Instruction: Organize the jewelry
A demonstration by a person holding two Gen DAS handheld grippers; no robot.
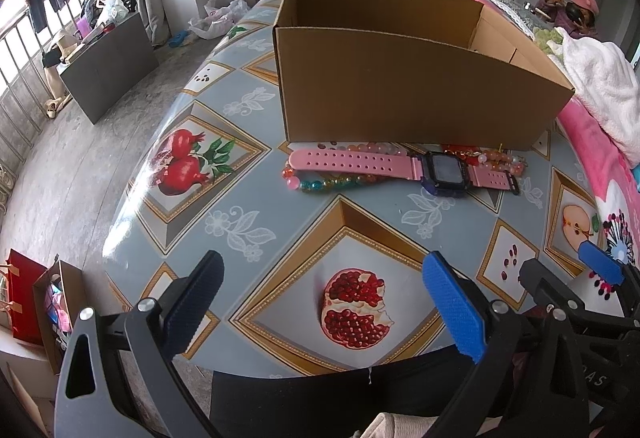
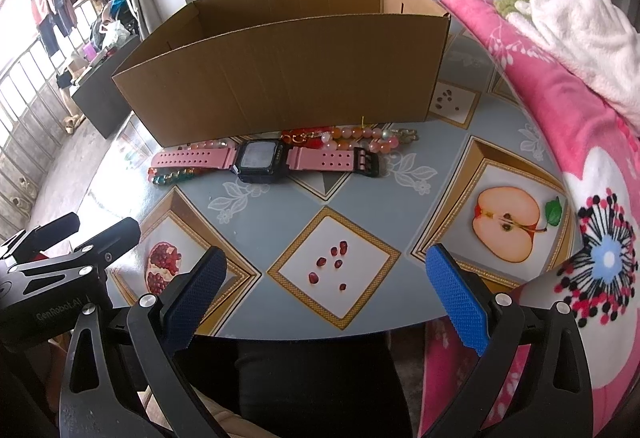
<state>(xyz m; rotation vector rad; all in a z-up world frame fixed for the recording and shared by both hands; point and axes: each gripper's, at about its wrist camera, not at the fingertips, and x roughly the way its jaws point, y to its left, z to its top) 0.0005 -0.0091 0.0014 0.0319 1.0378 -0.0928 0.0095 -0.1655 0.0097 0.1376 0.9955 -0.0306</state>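
A pink-strapped watch (image 1: 384,165) with a dark square face lies flat on the table just in front of an open cardboard box (image 1: 400,93). Beaded bracelets (image 1: 332,183) in orange, pink and teal lie under and behind the watch. The right wrist view shows the same watch (image 2: 264,159), beads (image 2: 360,137) and box (image 2: 280,77). My left gripper (image 1: 324,302) is open and empty near the table's front edge. My right gripper (image 2: 328,298) is open and empty, beside the left one.
The table (image 1: 240,165) has a glossy fruit-print cover. A pink flowered blanket (image 2: 560,109) with a white towel (image 2: 580,29) lies along the right side. The floor, a dark cabinet (image 1: 108,61) and a clothes rail are at the left.
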